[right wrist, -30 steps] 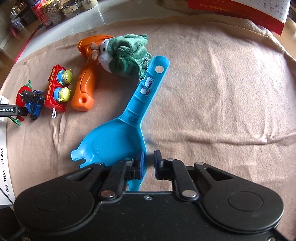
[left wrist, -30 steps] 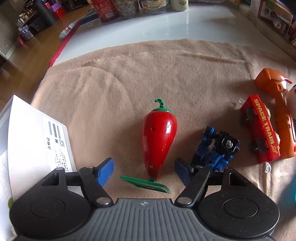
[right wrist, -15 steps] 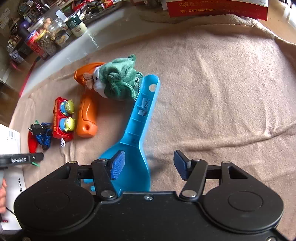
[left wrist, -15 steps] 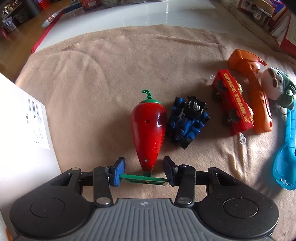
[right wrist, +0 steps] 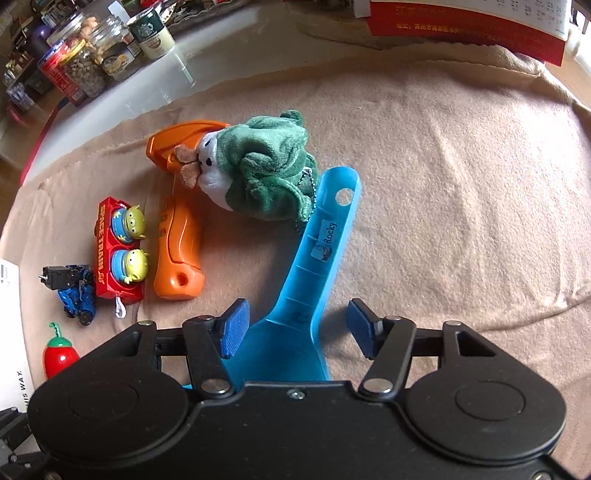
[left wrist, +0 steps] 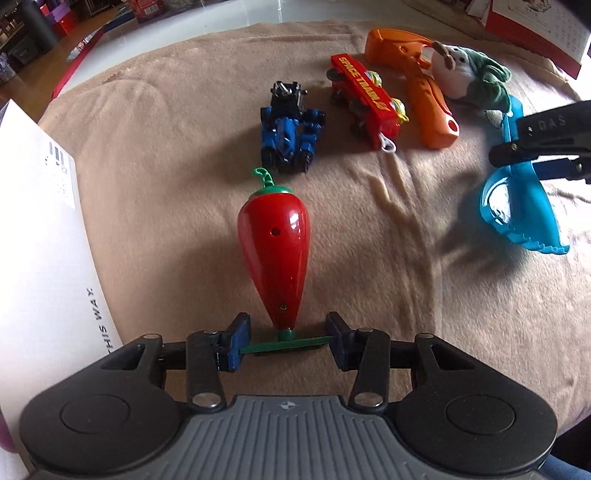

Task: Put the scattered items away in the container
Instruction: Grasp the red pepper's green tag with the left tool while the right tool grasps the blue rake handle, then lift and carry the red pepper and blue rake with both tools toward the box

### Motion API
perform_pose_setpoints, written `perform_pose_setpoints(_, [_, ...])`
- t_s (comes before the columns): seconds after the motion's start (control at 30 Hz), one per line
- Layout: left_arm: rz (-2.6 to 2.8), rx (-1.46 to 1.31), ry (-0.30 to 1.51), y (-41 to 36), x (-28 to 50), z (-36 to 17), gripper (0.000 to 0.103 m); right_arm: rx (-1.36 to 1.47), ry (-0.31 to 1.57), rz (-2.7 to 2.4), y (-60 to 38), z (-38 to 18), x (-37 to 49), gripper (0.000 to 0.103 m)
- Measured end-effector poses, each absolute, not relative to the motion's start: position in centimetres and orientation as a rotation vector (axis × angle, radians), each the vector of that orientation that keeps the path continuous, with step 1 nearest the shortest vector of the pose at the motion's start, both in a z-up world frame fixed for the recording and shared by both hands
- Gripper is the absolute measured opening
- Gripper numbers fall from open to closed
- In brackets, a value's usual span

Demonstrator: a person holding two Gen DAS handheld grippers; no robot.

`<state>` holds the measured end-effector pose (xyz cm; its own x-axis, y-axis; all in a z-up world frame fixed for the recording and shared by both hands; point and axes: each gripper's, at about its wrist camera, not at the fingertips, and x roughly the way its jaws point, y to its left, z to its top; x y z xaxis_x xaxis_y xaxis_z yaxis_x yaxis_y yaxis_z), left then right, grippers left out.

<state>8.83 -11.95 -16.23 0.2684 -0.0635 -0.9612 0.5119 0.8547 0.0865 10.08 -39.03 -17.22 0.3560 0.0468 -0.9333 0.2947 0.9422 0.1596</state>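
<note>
This looks like a home. A tan blanket (right wrist: 443, 184) covers a white tabletop (right wrist: 110, 107), and toys (right wrist: 118, 251) lie scattered on it. At the upper left of the right wrist view stand glass jars (right wrist: 83, 62) of nuts and snacks, a red tin (right wrist: 59, 75) and a coffee cup (right wrist: 151, 35). A red wall calendar (right wrist: 469, 26) hangs at the upper right. A wooden floor (left wrist: 33, 85) with cluttered shelves shows at the upper left of the left wrist view.

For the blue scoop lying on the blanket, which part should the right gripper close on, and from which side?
Best on the blue scoop is probably its straight handle just above the bowl, taken from overhead with the pads across its narrow width. The bowl is too wide. The right gripper hangs open there, astride the neck, clear of the plush toy.
</note>
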Motion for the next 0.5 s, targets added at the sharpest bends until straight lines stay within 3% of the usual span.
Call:
perform_pose_setpoints(0.1, [-0.398,0.423,1.241,-11.6,6.9,-16.2,0.046,0.224,1.191,-0.11,-37.5,-17.2,9.5,0.032])
perform_pose_setpoints(0.17, [-0.393,0.428,1.237,-11.3,5.6,-16.3,0.046,0.179,1.2,-0.065,-36.8,-17.2,8.7,0.027])
perform_pose_setpoints(0.5, [-0.368,0.311,1.218,-9.1,2.9,-14.2,0.045,0.169,1.216,0.014,-37.5,-16.4,2.7,0.026])
